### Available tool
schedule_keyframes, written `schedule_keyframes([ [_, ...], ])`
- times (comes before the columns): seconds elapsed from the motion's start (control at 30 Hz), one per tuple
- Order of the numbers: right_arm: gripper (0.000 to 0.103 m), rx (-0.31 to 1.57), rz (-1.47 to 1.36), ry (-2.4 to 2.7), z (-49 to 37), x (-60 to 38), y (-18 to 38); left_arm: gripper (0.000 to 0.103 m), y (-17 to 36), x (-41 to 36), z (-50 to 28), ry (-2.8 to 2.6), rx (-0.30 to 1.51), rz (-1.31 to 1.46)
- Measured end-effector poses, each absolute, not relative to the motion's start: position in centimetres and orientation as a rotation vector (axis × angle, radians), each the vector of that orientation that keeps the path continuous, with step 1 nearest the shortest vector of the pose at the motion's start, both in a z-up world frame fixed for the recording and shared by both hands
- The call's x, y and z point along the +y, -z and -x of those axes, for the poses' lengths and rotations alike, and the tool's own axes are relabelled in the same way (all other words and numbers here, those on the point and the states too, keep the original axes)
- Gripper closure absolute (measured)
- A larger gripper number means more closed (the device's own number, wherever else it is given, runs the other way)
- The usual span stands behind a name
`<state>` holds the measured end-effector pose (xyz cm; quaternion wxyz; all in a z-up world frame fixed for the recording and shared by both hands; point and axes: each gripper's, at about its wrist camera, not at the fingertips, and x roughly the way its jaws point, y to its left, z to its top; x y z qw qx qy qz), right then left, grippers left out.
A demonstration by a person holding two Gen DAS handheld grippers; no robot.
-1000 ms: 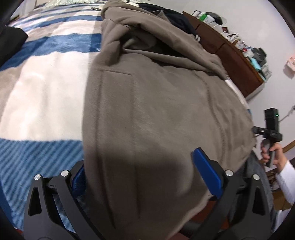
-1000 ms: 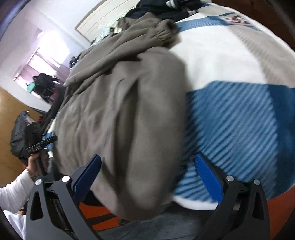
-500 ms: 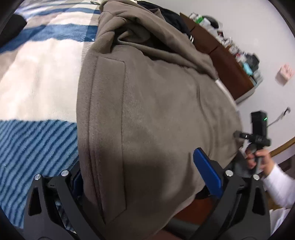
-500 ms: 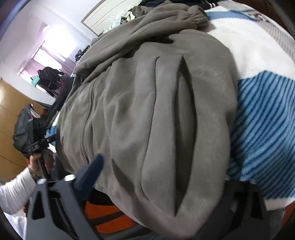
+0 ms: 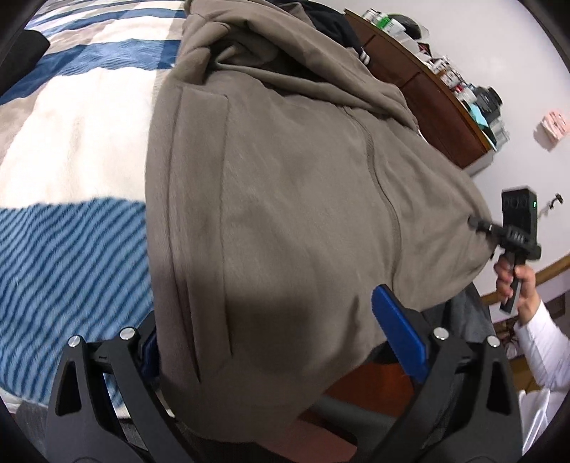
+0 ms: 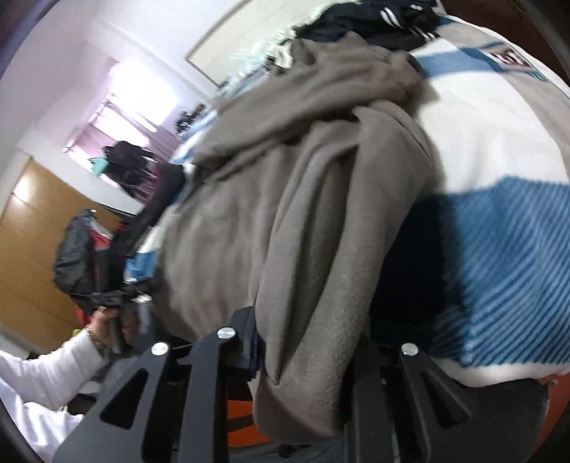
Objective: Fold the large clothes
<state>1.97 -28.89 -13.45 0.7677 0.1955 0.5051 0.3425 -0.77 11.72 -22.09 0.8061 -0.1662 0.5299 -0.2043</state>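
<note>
Taupe fleece fills both of my views: the hoodie (image 5: 285, 199) lies spread over the bed (image 5: 71, 153), its hem hanging off the near edge toward me. The bed's blanket shows in broad white and blue bands, with striped blue beside the garment's left side.

My left gripper (image 5: 281, 342) stands released, its jaws spread wide with the hem between them; the blue pad (image 5: 399, 331) on its right finger sits clear above the cloth, and the other pad is mostly hidden behind the fabric, so I see no pinch there.

My right gripper (image 6: 306, 352) has just been closing, and now its jaws are clenched on a thick bunched fold of the hoodie's hem (image 6: 306, 374). The cloth rises from that grasp in long ridges toward the heap at the far end. From the left camera I can see that gripper at the garment's right corner, held by a hand (image 5: 516, 281) in a white sleeve.

Dark clothes (image 6: 374, 21) lie past the hoodie at the far end of the bed. A wooden dresser (image 5: 427, 92) stands along the wall on the right side, its top crowded with small items I cannot make out.
</note>
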Motion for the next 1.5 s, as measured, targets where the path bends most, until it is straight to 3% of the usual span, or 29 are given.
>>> schedule_keyframes([
  [0.17, 0.084, 1.075, -0.449, -0.784, -2.9, -27.5, 11.4, 0.007, 23.1, 11.7, 0.7, 0.440, 1.161, 0.382],
  [0.3, 0.083, 1.159, -0.404, -0.765, -3.4, -27.4, 13.2, 0.010, 23.5, 11.0, 0.6, 0.413, 1.169, 0.345],
  [0.37, 0.082, 1.190, -0.388, -0.738, -3.2, -27.8, 14.3, 0.031, 23.3, 10.8, 0.8, 0.404, 1.166, 0.312],
  [0.4, 0.082, 1.207, -0.381, -0.719, -3.1, -27.8, 15.2, 0.054, 23.1, 10.9, 0.8, 0.387, 1.167, 0.296],
  [0.43, 0.080, 1.209, -0.374, -0.703, -2.9, -28.0, 15.6, 0.063, 23.0, 11.2, 0.8, 0.373, 1.166, 0.298],
  [0.5, 0.076, 1.219, -0.372, -0.664, -2.5, -28.5, 16.7, 0.068, 22.7, 11.6, 0.9, 0.396, 1.163, 0.328],
  [0.6, 0.053, 1.253, -0.359, -0.617, -2.3, -28.6, 18.1, 0.075, 22.0, 11.5, 1.1, 0.423, 1.158, 0.305],
  [0.63, 0.045, 1.261, -0.353, -0.612, -2.3, -28.6, 18.6, 0.076, 21.7, 11.3, 1.1, 0.432, 1.155, 0.301],
  [0.73, 0.045, 1.270, -0.368, -0.619, -2.7, -28.6, 19.4, 0.072, 21.5, 10.9, 0.8, 0.451, 1.160, 0.306],
  [0.77, 0.045, 1.280, -0.380, -0.619, -2.9, -28.5, 19.8, 0.067, 21.6, 10.8, 0.7, 0.450, 1.163, 0.309],
  [0.83, 0.045, 1.290, -0.387, -0.627, -3.2, -28.4, 20.2, 0.041, 22.0, 10.6, 0.7, 0.473, 1.169, 0.331],
  [0.87, 0.046, 1.289, -0.375, -0.626, -3.2, -28.2, 20.2, 0.039, 22.1, 10.2, 0.8, 0.479, 1.163, 0.322],
  [0.93, 0.072, 1.284, -0.344, -0.618, -3.2, -27.5, 20.2, 0.039, 22.3, 9.2, 0.7, 0.465, 1.168, 0.277],
  [0.97, 0.073, 1.281, -0.341, -0.613, -3.1, -27.4, 20.0, 0.040, 22.3, 9.1, 0.8, 0.457, 1.171, 0.267],
  [1.0, 0.077, 1.276, -0.349, -0.614, -3.0, -27.5, 19.9, 0.050, 22.2, 9.1, 0.8, 0.444, 1.171, 0.263],
  [1.03, 0.082, 1.269, -0.358, -0.620, -2.9, -27.5, 19.6, 0.069, 22.0, 9.2, 0.8, 0.433, 1.166, 0.262],
  [1.07, 0.084, 1.259, -0.375, -0.620, -2.7, -27.7, 19.3, 0.075, 22.0, 9.4, 0.8, 0.429, 1.164, 0.267],
  [1.23, 0.089, 1.204, -0.432, -0.683, -1.9, -28.3, 17.1, 0.086, 20.7, 10.5, 1.3, 0.474, 1.127, 0.323],
  [1.5, 0.091, 1.134, -0.390, -0.747, -1.2, -27.7, 12.6, 0.090, 16.1, 9.9, 2.4, 0.480, 1.046, 0.287],
])
